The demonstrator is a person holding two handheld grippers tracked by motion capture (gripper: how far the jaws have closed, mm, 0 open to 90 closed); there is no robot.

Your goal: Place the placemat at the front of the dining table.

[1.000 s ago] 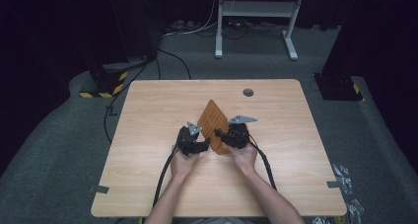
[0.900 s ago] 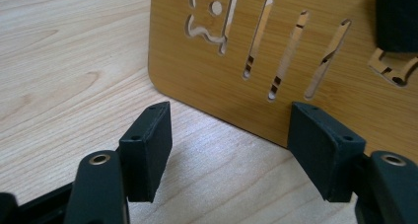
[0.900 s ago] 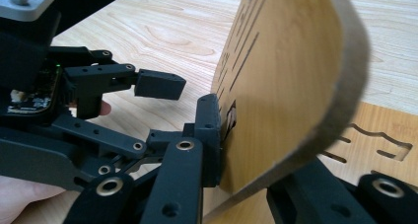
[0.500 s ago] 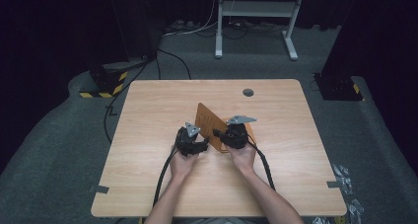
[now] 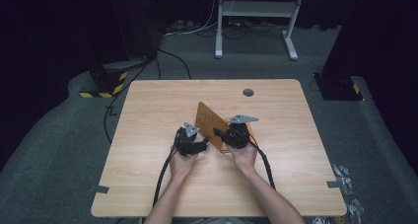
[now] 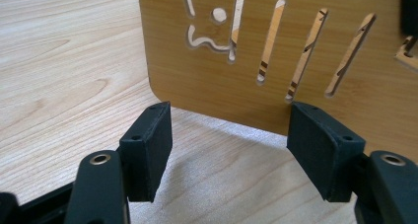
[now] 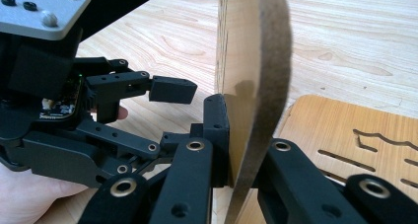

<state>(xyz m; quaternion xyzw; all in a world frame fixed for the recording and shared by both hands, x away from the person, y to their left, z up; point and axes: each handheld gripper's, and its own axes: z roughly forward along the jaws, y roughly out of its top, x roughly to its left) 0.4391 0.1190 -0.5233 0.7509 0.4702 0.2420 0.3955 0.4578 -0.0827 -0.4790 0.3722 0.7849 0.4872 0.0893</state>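
Note:
A thin brown wooden board [image 5: 209,119] with several cut slots stands on edge near the table's middle. My right gripper [image 5: 220,134] is shut on its near edge, and in the right gripper view the jaws pinch the board [image 7: 256,61] from both sides. My left gripper [image 5: 199,144] is open just left of it. Seen in the left gripper view, the board's slotted face [image 6: 276,51] hangs a little above the table beyond the spread jaws, which touch nothing. A second slotted board [image 7: 365,130] lies flat on the table to the right.
The light wooden table [image 5: 148,174] has a dark round hole [image 5: 248,92] at the back right. Cables trail from both grippers to the near edge. On the floor behind stand a white desk frame [image 5: 256,17] and a yellow-black striped block [image 5: 103,86].
The board has been tipped from a leaning, broad-faced pose to nearly upright in the right gripper. The left gripper has stayed close beside it, open.

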